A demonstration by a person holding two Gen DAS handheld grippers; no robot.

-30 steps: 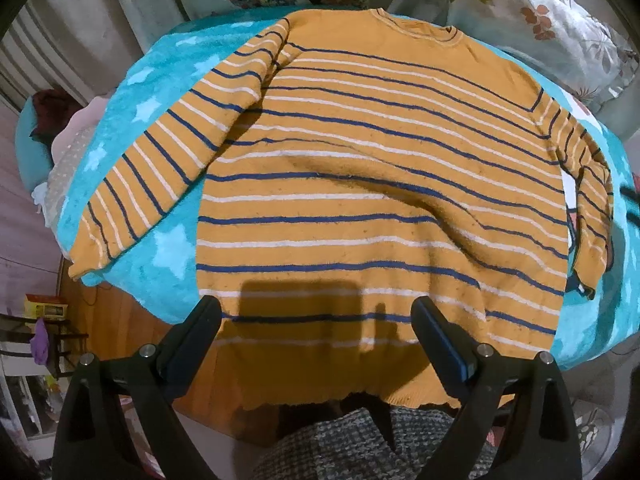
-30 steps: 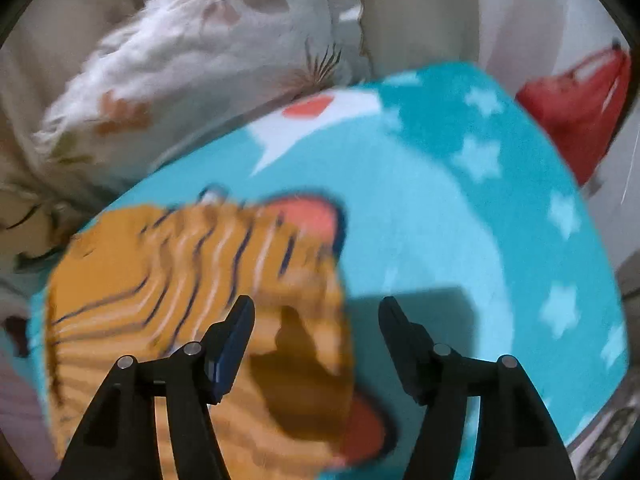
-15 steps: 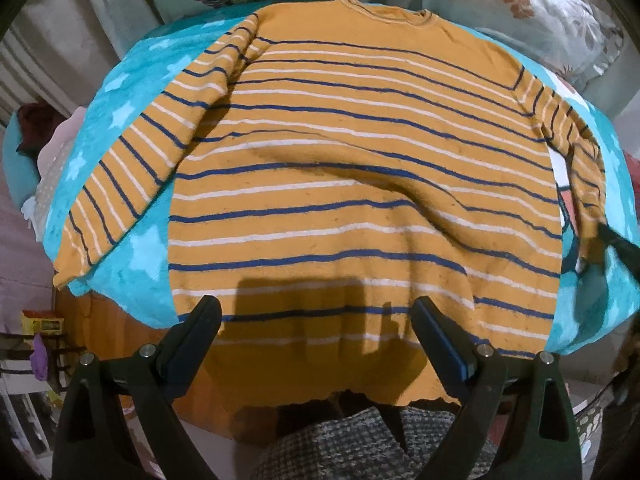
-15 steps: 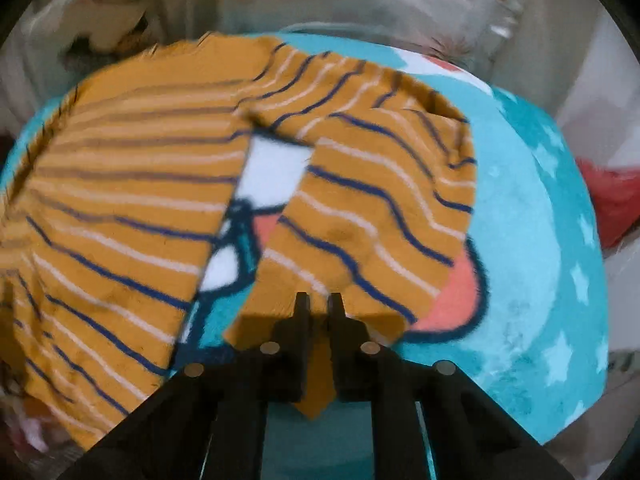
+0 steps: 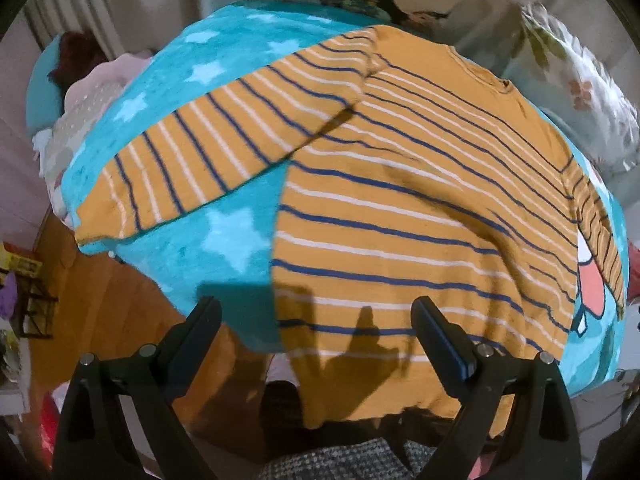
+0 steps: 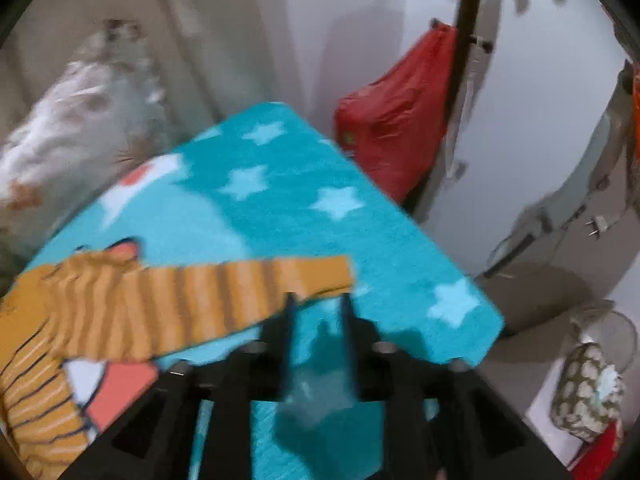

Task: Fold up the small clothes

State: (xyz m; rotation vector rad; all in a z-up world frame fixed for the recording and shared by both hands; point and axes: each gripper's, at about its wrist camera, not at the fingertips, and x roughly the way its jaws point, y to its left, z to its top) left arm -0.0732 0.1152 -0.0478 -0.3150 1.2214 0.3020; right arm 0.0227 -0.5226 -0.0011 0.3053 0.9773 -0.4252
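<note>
Currently | sweater (image 5: 400, 200) flat on blanket (image 5: 224, 248) | left claw (image 5: 316, 320) spread above hem, empty | right claw (image 6: 316, 308) jaws just parted, sleeve cuff (image 6: 312, 276) beside tips, unheld | I judge knit soft, light: pinch cuffs.

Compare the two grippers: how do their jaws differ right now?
The left gripper is wide open; the right gripper is narrower, its jaws just having been opening, nothing between them. The left hovers over the sweater hem; the right is by the sleeve cuff. Both point down at the blanket.
</note>
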